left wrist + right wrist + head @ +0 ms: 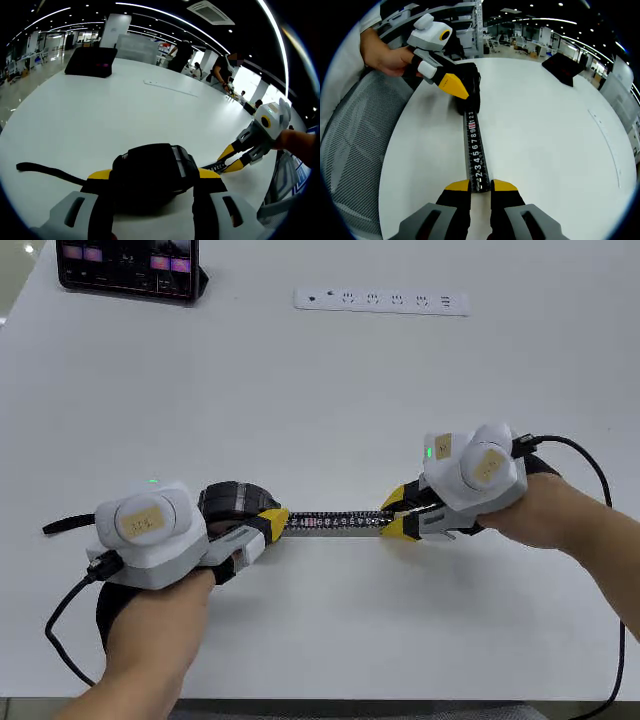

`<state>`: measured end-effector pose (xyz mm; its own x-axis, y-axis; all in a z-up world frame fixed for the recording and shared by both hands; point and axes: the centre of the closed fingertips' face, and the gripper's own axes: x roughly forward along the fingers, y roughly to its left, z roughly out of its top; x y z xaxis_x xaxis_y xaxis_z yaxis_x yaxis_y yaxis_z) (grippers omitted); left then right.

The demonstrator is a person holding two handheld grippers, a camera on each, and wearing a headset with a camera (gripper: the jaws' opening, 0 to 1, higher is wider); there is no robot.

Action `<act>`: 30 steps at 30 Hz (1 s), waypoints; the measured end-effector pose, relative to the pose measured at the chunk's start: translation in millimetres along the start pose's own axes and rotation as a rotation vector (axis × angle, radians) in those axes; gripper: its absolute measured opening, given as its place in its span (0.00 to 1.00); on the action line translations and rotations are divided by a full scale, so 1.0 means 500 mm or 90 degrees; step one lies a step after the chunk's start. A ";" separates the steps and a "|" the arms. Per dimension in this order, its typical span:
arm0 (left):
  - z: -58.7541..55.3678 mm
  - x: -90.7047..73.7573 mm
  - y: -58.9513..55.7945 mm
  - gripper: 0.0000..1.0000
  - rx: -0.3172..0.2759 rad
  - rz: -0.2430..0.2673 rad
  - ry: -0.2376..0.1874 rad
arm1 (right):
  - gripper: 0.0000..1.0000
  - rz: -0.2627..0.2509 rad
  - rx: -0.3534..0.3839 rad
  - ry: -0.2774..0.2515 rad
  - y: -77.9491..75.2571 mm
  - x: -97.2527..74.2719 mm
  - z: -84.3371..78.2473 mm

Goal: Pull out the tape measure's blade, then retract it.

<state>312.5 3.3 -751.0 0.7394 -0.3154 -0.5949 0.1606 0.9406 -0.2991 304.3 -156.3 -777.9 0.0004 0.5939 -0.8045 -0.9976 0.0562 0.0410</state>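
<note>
The white surface (320, 400) has lots of bare room past the jaws. Far beyond them a white power strip (380, 300) lies flat. A dark tablet (125, 265) stands near the far edge. The near edge of the surface runs just behind both hands. In the right gripper view a grey mesh chair (355, 150) sits off the edge of the surface, to the left of the jaws.

The left gripper (258, 520) is held by the left hand (150, 630). Its jaws are open just wide enough to fit the black tape measure (150, 170) between them. They squeeze it with one jaw on each side, and the yellow tips press on its body. The tape measure rests on the surface. A black strap (45, 170) comes off it and lies on the surface to the left of these jaws.

The blade (472, 145) is pulled out of the tape measure. It runs in a straight line to the right gripper (480, 186), which the right hand (540, 515) holds. These jaws are almost closed, and they pinch the end of the blade between their yellow tips. The blade is stretched between the two pairs of jaws, low over the surface. I cannot tell if it touches the surface.
</note>
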 end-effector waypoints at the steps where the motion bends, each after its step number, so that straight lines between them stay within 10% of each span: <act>1: 0.000 0.000 0.000 0.59 0.000 0.000 0.000 | 0.11 0.001 0.001 -0.001 0.000 0.001 0.002; 30: 0.001 0.001 0.002 0.59 -0.006 -0.004 0.000 | 0.11 0.027 0.005 -0.031 0.017 0.046 0.064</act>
<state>313.3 4.3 -751.5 0.7386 -0.3218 -0.5924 0.1600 0.9373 -0.3096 298.2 -116.4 -776.9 -0.0387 0.6349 -0.7716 -0.9962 0.0356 0.0793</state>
